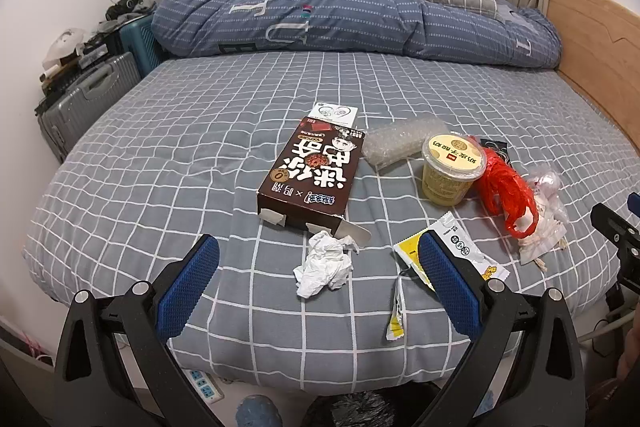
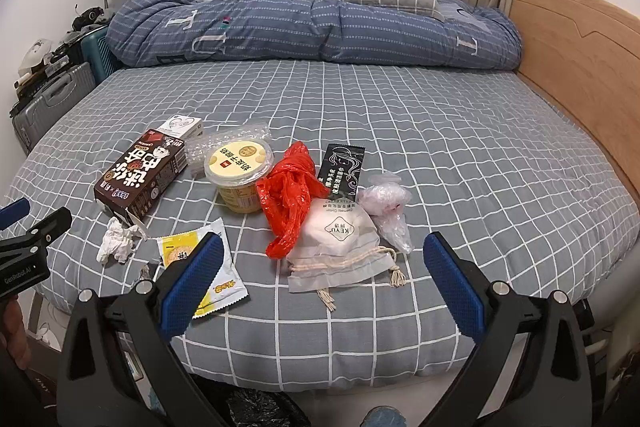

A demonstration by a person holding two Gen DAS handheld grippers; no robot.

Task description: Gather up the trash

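Both claws, left claw (image 1: 320,267) and right claw (image 2: 324,263), gape empty; nothing seems collected yet, tissue (image 1: 325,263) at twelve o'clock, litter across the bed (image 1: 160,163).

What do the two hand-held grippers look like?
Both the left hand-held gripper and the right hand-held gripper have black angular frames with silver round bolts. Their fingers carry blue, dotted-texture pads. The left one's body shows white "GenRobot.AI" lettering in the right wrist view.
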